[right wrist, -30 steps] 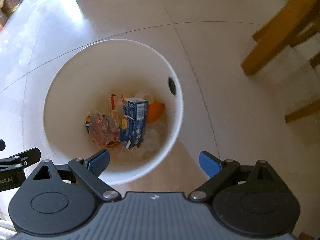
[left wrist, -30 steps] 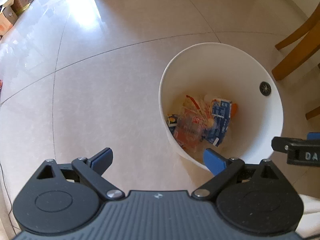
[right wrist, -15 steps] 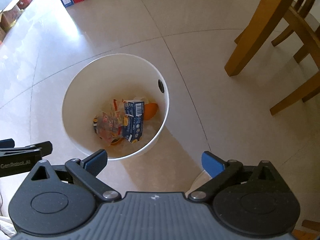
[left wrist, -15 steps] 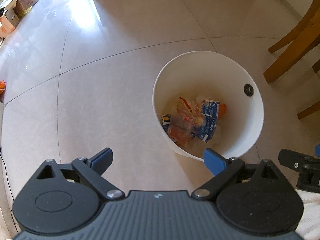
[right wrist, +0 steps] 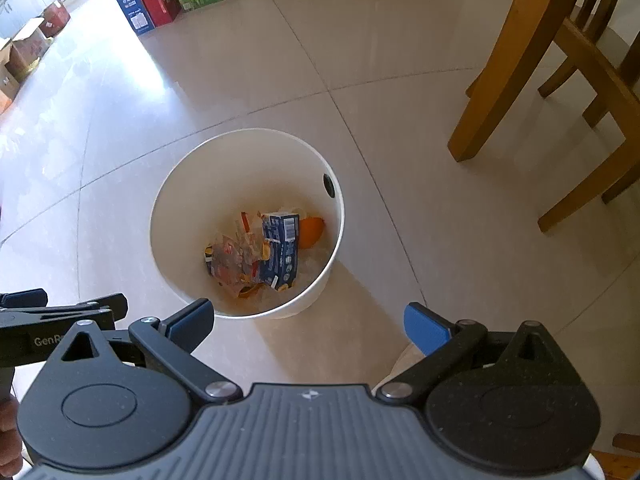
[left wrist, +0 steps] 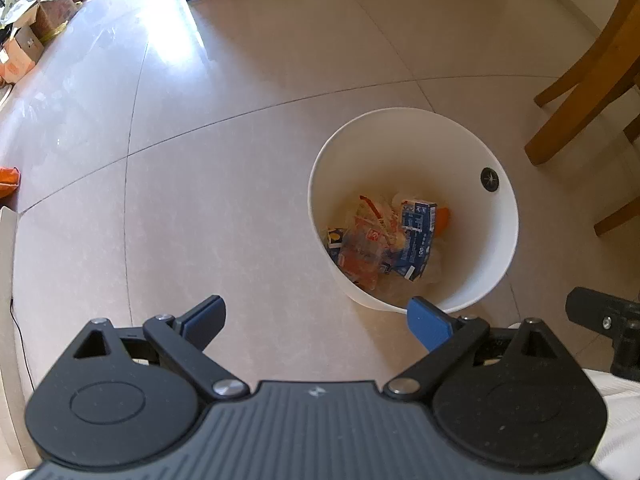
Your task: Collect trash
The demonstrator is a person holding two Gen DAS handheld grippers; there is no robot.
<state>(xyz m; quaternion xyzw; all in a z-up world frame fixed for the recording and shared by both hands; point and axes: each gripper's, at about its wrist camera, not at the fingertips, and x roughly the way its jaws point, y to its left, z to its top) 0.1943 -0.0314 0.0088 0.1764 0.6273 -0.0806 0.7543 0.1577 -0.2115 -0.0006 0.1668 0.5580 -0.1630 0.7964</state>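
Both grippers — left (left wrist: 316, 316), right (right wrist: 308, 320) — hang empty, jaws spread, above the bin (right wrist: 176, 256); trash (right wrist: 260, 256) inside, chair (right wrist: 520, 60) at two o'clock.

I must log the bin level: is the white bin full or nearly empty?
Nearly empty: trash covers only the bottom of the white bin; its walls are bare above.

**Counts**

One white bin (right wrist: 172, 208) on the floor. Inside it: one blue carton (right wrist: 282, 250), one orange (right wrist: 311, 232), one crumpled wrapper (right wrist: 228, 260); other scraps too jumbled to count. Two grippers, left (left wrist: 316, 318) and right (right wrist: 308, 322), two blue pads each, nothing between them. Three upright boxes (right wrist: 160, 0) far back: blue, red, green. One wooden chair (right wrist: 552, 80).
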